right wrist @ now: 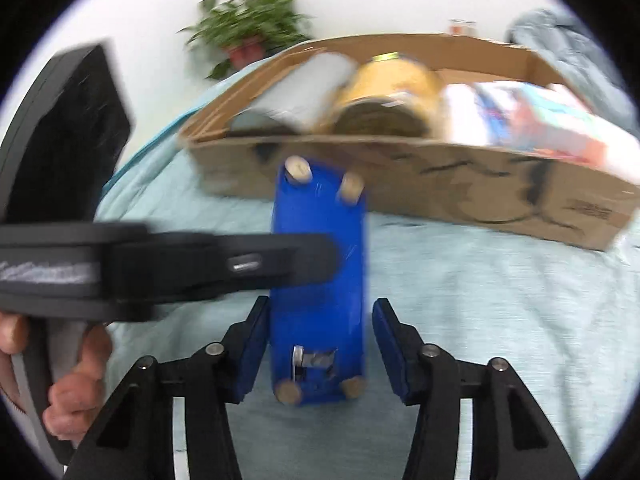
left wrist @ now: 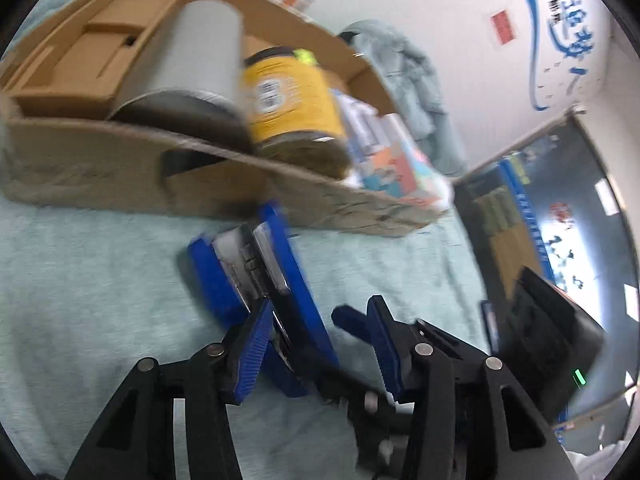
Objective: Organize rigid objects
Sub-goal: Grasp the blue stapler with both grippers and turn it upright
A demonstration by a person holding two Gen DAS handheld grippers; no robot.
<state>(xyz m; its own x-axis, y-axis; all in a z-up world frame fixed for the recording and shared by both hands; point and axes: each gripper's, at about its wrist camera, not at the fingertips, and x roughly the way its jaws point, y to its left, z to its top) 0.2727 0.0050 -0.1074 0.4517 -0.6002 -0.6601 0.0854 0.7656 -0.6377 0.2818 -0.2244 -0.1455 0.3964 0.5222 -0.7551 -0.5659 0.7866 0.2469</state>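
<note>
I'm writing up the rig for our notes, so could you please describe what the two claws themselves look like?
Both match. The left claw and the right claw each have black angular linkage arms with triangular cut-outs and round silver pivot pins, ending in blue ribbed finger pads. In the right wrist view, a bare hand grips the left tool's grey handle. No cables or sleeves are visible.

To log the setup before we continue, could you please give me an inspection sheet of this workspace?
Surface: pale green blanket, rumpled.
Job's things: blue stapler on the blanket; cardboard box holding grey cylinder, yellow-labelled jar, colourful cartons.
Clutter: bundled cloth behind box.
Grippers: left gripper and right gripper both open, straddling stapler.
Cables: nothing seen.
Surroundings: potted plant, white wall with blue lettering.
</note>
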